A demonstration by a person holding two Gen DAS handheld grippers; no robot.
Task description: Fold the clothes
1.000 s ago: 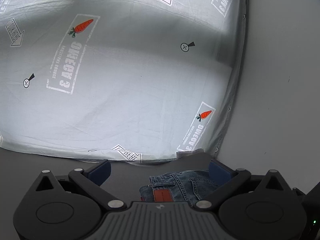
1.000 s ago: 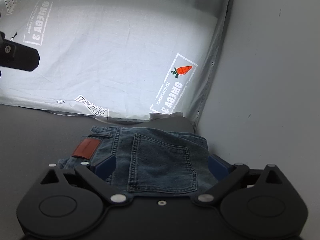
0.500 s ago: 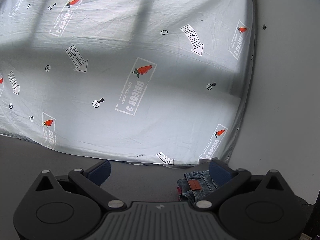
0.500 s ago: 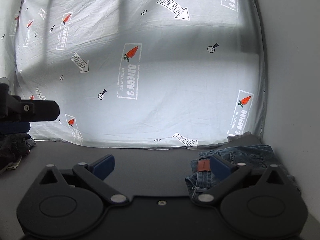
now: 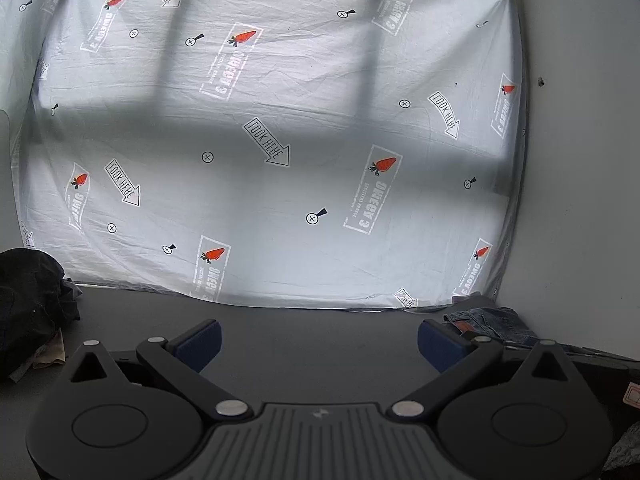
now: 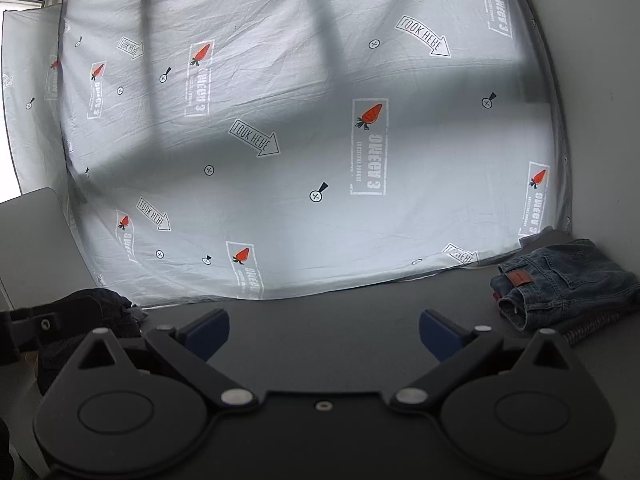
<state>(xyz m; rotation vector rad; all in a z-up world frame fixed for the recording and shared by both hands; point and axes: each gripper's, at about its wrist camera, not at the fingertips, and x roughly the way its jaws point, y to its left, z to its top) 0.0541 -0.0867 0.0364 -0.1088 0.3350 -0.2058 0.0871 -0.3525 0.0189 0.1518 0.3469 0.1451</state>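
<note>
Folded blue jeans (image 6: 568,288) with a brown leather patch lie at the back right corner of the dark grey table (image 6: 320,320), on top of another folded garment with a reddish striped edge. In the left wrist view the jeans (image 5: 492,320) show just beyond the right finger. A heap of dark unfolded clothes (image 5: 28,304) sits at the left edge of the table; the right wrist view shows that heap (image 6: 92,312) too. My left gripper (image 5: 318,340) is open and holds nothing. My right gripper (image 6: 324,330) is open as well, well left of the jeans.
A pale sheet (image 5: 280,140) printed with carrots and arrows hangs behind the table. A plain white wall (image 5: 580,160) closes the right side. A grey panel (image 6: 32,236) stands at the left. Part of the other gripper (image 6: 32,324) shows by the dark heap.
Both grippers have pulled back and leftward from the folded jeans, which stay in the corner. The right gripper no longer straddles them. The dark heap has come into view.
</note>
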